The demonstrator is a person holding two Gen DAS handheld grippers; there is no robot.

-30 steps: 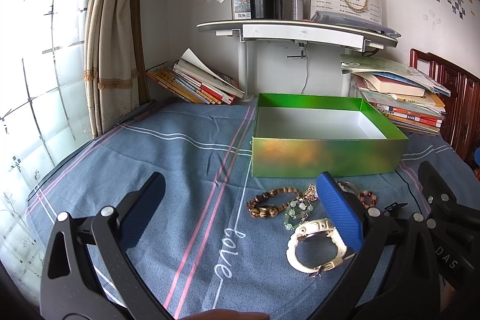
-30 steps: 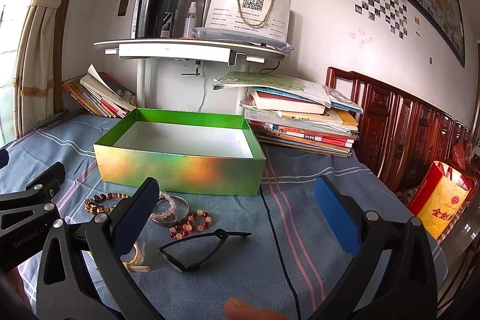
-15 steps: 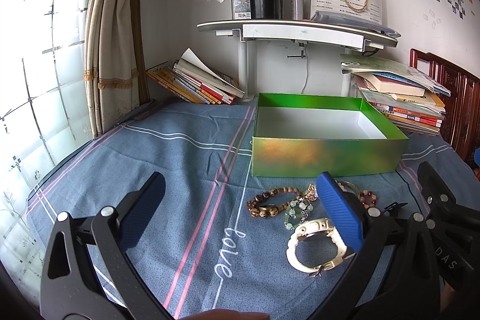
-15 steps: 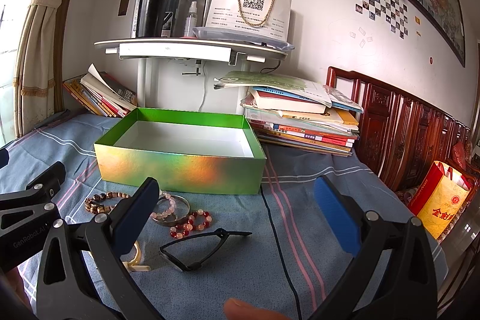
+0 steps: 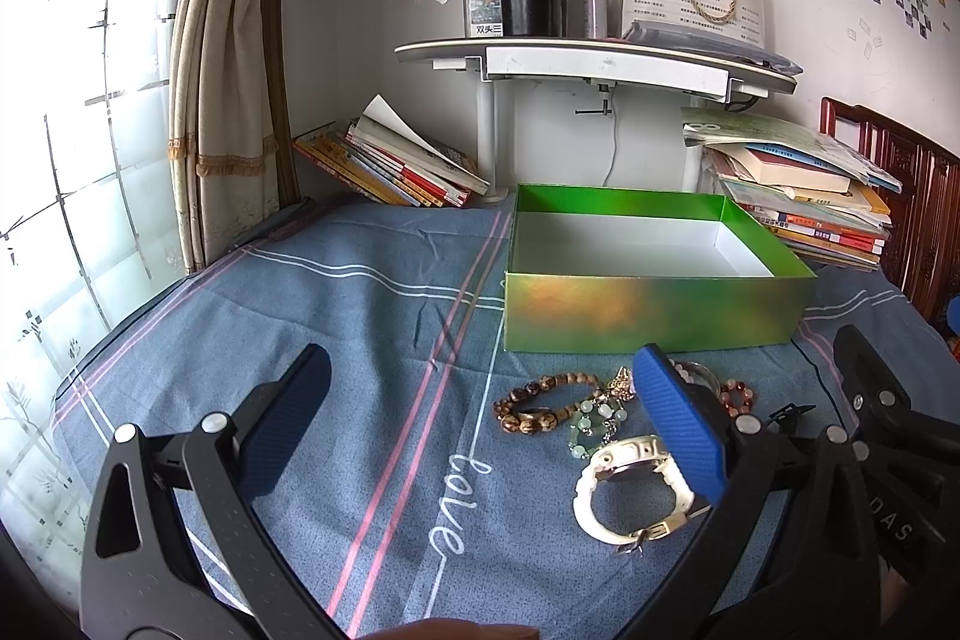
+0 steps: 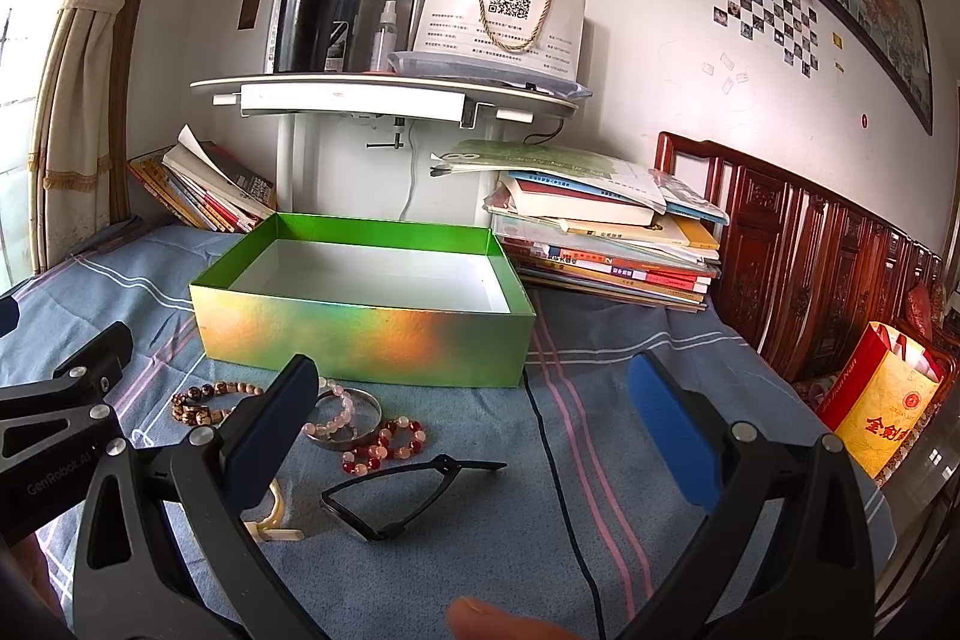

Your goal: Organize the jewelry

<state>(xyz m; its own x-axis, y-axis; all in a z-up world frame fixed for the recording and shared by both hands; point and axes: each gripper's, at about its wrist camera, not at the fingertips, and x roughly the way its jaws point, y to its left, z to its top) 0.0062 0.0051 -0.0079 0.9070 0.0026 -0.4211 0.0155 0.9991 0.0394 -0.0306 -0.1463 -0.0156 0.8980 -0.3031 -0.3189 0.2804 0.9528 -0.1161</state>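
beside the bracelets (image 5: 543,403), green box (image 6: 366,334) seemingly holds nothing; both grippers gape wide.

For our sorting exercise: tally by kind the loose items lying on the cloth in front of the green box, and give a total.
Bead bracelets: 4 (brown, green, pink, red)
Metal bangle: 1
Watch: 1
Glasses: 1
Total: 7

Right claw (image 6: 474,418) gapes above eyeglasses (image 6: 408,490) near green box (image 6: 366,334).

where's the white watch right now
The white watch lies on the blue bedspread in the left wrist view, low and right of centre, just nearer than the green bead bracelet and beside the left gripper's right finger.
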